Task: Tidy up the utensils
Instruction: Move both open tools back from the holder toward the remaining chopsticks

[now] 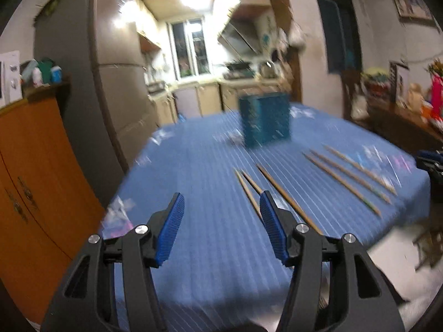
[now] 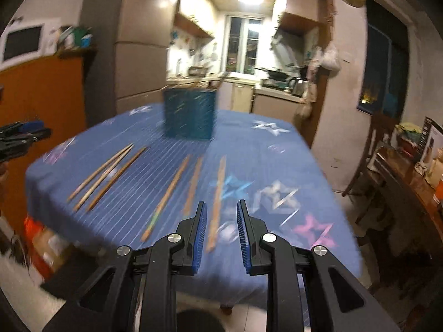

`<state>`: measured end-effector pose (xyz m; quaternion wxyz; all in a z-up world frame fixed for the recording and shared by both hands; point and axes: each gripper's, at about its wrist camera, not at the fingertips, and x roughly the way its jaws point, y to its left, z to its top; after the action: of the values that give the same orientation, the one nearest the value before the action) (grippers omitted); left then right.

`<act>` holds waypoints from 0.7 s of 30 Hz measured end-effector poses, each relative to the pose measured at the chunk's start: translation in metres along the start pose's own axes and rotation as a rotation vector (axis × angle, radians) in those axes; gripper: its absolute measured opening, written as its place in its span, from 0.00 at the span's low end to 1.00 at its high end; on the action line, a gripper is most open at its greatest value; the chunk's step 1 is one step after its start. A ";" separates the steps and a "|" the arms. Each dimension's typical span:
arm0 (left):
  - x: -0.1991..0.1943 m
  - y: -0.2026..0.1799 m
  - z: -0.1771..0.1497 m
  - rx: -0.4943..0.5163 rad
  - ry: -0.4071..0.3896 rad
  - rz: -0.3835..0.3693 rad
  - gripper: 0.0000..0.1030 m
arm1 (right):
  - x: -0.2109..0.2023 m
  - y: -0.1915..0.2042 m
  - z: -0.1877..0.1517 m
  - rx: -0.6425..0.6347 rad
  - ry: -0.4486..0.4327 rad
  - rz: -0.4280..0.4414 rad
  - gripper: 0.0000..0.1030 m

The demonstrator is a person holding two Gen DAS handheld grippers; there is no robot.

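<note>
Several wooden chopsticks lie loose on the blue striped tablecloth (image 1: 193,166): one trio (image 1: 288,197) just beyond my left gripper (image 1: 222,196), another trio (image 1: 342,184) farther right. A blue slotted utensil holder (image 1: 264,119) stands upright at the far middle of the table. The left gripper is open with nothing between its pads and hovers over the near edge. In the right wrist view the holder (image 2: 189,113) stands beyond both trios (image 2: 101,172) (image 2: 166,197). My right gripper (image 2: 222,203) is narrowly open and empty, with one chopstick (image 2: 218,182) lying on the cloth beyond the gap.
An orange cabinet (image 1: 33,179) and a tall grey fridge (image 1: 119,69) stand left of the table. A wooden sideboard (image 1: 401,121) with clutter and a chair (image 2: 368,149) stand on the right. The kitchen opens behind. Both views are motion-blurred.
</note>
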<state>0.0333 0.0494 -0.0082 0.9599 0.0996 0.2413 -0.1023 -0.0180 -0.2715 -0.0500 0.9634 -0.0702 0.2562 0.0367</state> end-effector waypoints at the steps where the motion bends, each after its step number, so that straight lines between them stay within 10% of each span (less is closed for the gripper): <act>1: -0.002 -0.008 -0.010 0.003 0.010 -0.021 0.53 | -0.002 0.012 -0.009 -0.020 0.002 0.014 0.23; 21: 0.017 -0.054 -0.070 0.024 0.005 0.026 0.45 | 0.034 0.078 -0.040 -0.052 0.007 0.037 0.23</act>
<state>0.0041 0.0123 -0.0848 0.9593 0.1144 0.2413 -0.0923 -0.0169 -0.1996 -0.1101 0.9594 -0.0905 0.2600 0.0608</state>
